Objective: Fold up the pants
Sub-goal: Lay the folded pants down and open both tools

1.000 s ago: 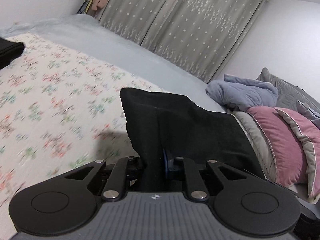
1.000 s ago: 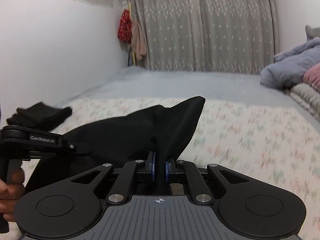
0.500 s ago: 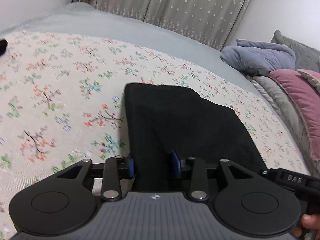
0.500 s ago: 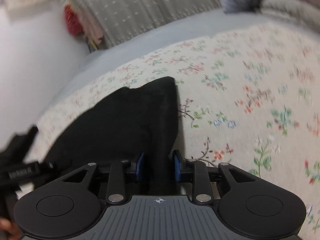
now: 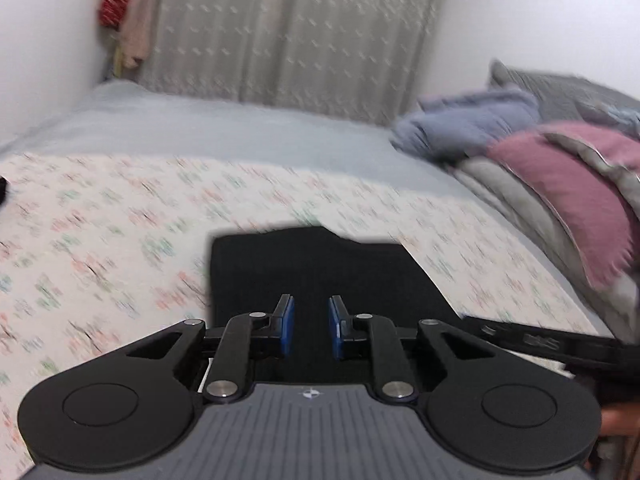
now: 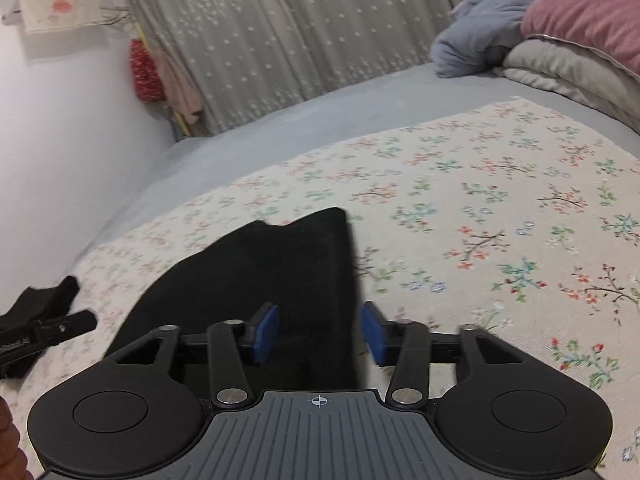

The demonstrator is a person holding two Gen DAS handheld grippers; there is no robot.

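- Pants, black soft knit fabric [image 5: 320,268], lay flat on the floral-printed cream bedspread [image 5: 100,232] as a compact rectangle, straight-edged on the side seen from the left wrist view; in the right wrist view the same black pants [image 6: 260,272] showed one far corner peaked up and a dip in the far edge.
- Judged stage: the fold looked laid down and let go; likely left were smoothing that corner or one more fold, and perhaps stacking.
- Left gripper [image 5: 311,328] stood narrowly apart over the near edge of the cloth, its jaws having just been closing; the blue pads [image 5: 287,326] pressed on nothing.
- Right gripper [image 6: 319,334] stood parted rather wider, jaws having just been opening; the right-hand edge of the cloth ran between the pads, unclamped.
- A second dark folded garment [image 6: 44,296] lay well apart at the left edge of the bedspread, possibly an item already done.
- Writing: pale lettering on the other gripper's black arm [image 5: 540,340] was too blurred to read; a small compass-like emblem sat on each grey housing. A paper on the wall [image 6: 58,8] bore a pink picture, illegible.
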